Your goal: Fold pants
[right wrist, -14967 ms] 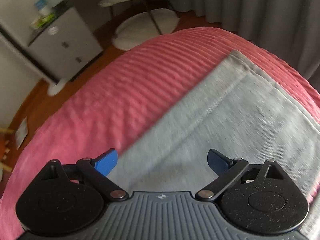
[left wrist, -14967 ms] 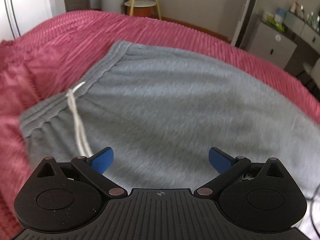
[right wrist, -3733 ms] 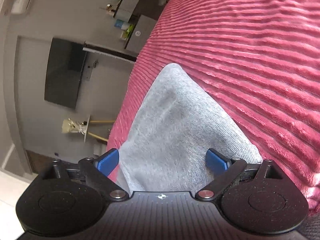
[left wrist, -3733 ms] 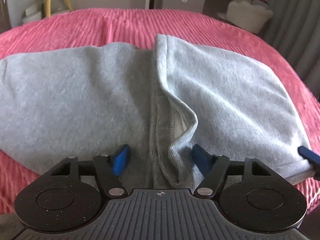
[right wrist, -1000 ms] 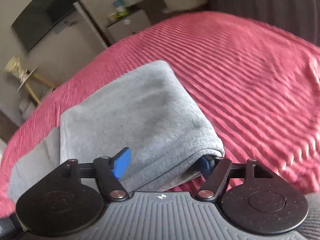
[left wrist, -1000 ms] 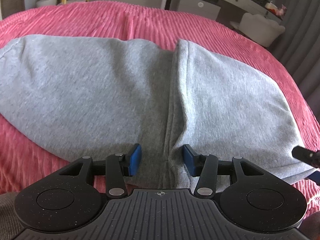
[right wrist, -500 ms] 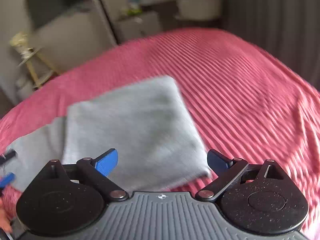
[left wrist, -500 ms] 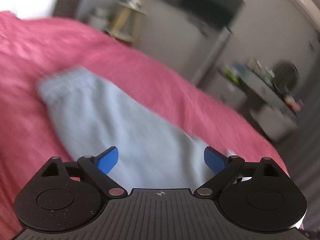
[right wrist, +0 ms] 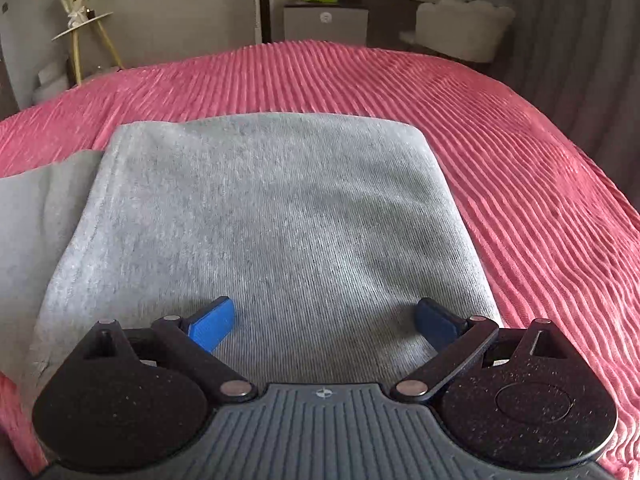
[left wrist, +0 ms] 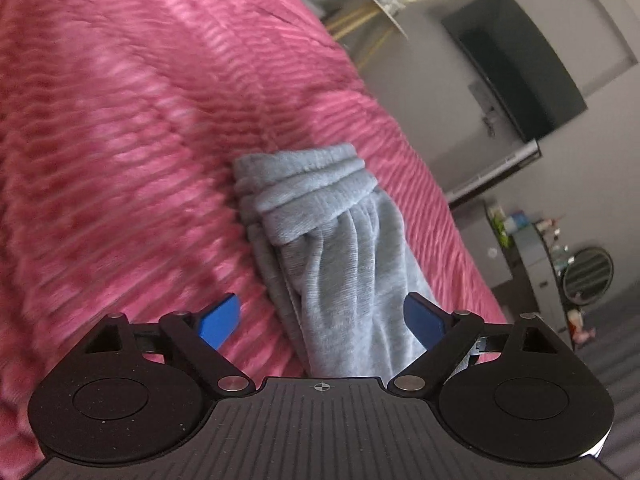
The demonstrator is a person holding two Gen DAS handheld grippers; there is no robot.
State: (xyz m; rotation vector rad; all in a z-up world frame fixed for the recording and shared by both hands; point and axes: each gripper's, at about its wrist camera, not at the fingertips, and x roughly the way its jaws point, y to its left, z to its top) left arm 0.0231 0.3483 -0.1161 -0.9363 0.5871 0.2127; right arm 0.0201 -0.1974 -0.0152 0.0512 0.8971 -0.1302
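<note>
Grey pants (right wrist: 264, 216) now folded over on pink bed (right wrist: 520, 128); both ends just released. Left gripper (left wrist: 322, 322) spread but closing, right gripper (right wrist: 324, 324) spread, nothing pinched. Final fold remains.

Pink ribbed bedspread (right wrist: 500, 128); gold-legged side table (right wrist: 86, 36); wall TV (left wrist: 516, 64); white chair (right wrist: 464, 28); grey curtain (right wrist: 580, 40).

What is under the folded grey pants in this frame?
The grey pants lie on the pink ribbed bedspread, which shows all round them. A lower grey layer sticks out at the left; what lies beneath the stack is covered.
</note>
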